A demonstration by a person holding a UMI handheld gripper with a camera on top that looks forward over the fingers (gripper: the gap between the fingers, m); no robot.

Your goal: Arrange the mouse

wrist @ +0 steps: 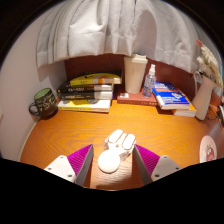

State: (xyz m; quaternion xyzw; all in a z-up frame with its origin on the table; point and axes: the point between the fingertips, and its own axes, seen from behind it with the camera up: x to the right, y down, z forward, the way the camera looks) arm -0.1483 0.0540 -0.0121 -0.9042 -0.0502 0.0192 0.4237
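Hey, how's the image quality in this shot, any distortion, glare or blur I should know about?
Gripper view: strong fisheye bending, so the orange wooden desk edge and the white curtain curve; lighting soft and even; the white computer mouse between the open claw fingers looks washed out, with little surface detail; the stacked books beyond are slightly soft.

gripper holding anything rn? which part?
Cannot tell for sure. The white mouse sits on the table between the fingers, rear end nearest the gripper; a gap seems to show at each side, so likely not clamped.

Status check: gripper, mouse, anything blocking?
Gripper open. White mouse on the wooden desk, between the fingers, gaps both sides. Nothing blocking; books well beyond.
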